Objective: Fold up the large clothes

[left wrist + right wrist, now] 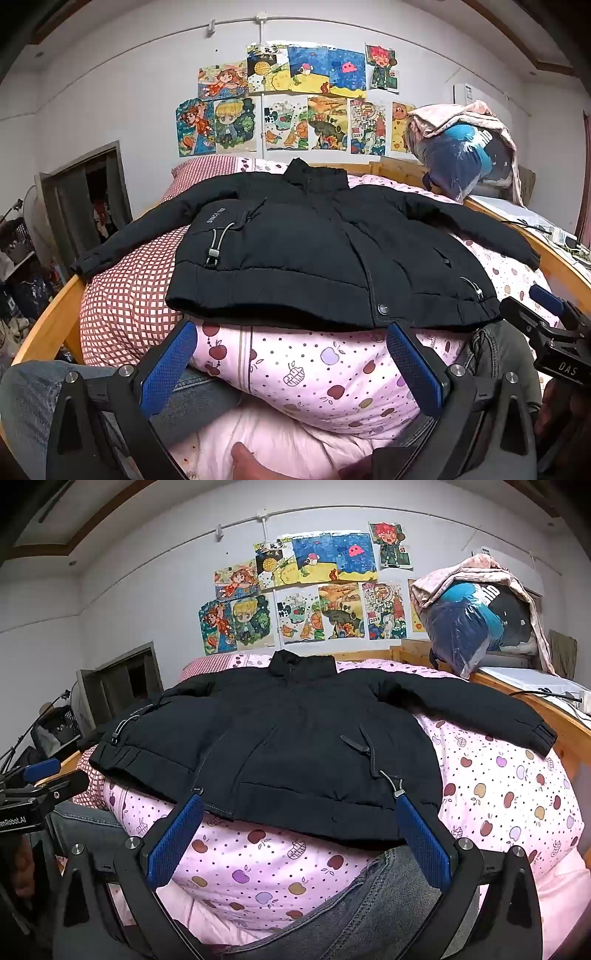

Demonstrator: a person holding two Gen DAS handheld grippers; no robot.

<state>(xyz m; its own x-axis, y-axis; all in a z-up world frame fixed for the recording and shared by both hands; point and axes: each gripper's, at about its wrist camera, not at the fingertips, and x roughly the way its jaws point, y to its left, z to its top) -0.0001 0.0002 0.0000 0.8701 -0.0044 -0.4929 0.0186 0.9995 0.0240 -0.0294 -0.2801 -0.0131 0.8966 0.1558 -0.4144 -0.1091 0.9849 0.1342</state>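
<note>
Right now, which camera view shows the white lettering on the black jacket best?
The left wrist view: the lettering on the black jacket is readable there. In the right wrist view it is small and foreshortened.

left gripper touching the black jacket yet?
Apart. Left wrist view: the left gripper is open, its fingertips just short of the black jacket hem, pink quilt showing between.

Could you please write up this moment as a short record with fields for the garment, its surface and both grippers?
garment: black jacket, front up, spread flat, both sleeves out to the sides
surface: pink apple-print quilt on a wooden bed
left gripper: open, at the hem, holding nothing
right gripper: open, at the hem, holding nothing
fold: not begun
</note>
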